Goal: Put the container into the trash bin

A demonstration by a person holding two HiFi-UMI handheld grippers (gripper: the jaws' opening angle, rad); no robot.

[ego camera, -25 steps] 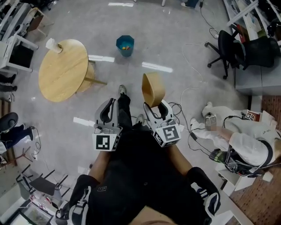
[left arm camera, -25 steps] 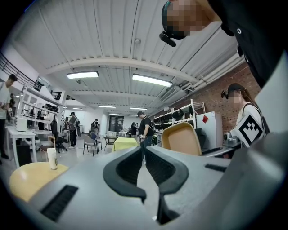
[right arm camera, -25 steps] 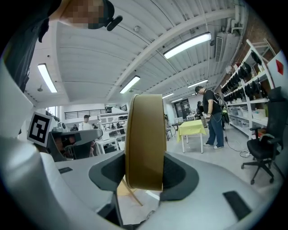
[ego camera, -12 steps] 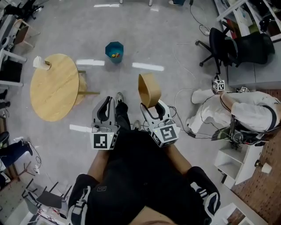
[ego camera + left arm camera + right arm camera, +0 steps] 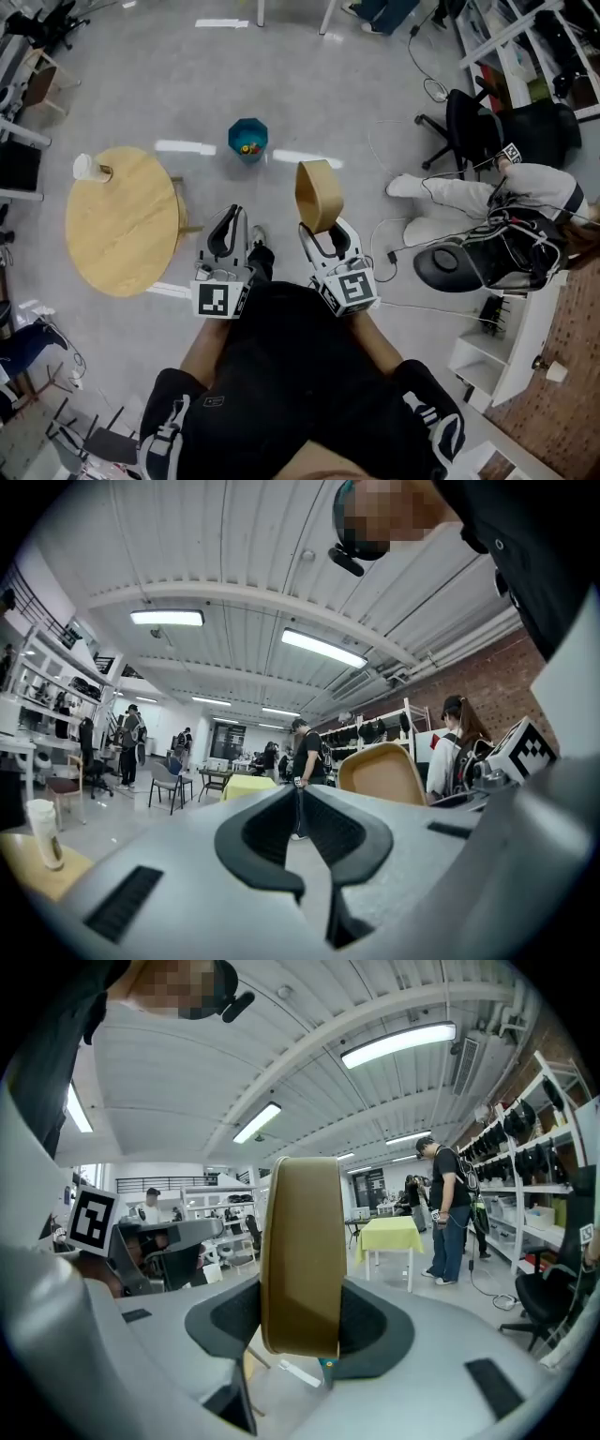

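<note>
On the grey floor, the teal trash bin [image 5: 247,139] stands upper middle. My right gripper [image 5: 323,230] holds the tan container [image 5: 319,192] at centre, apart from it; my left gripper [image 5: 232,217] is closed, empty. I judge this the carrying step: next, reach above the bin and release.

My right claw [image 5: 325,231] wears a pale grey shell of smooth, matt plastic, with black pads [image 5: 375,1324] that look dull and rubbery; the left claw [image 5: 231,221] is built the same. Between the right claw's pads, the container [image 5: 300,1251] looks tan, matt and fibrous — pressed paper or thin wood, I can't tell which. Ahead of that claw, the trash bin [image 5: 248,138] looks like faintly shiny teal plastic. Left of the left claw, the round table [image 5: 122,225] is pale matt wood. The floor [image 5: 328,84] is smooth grey concrete — glossy, mirroring lights.
</note>
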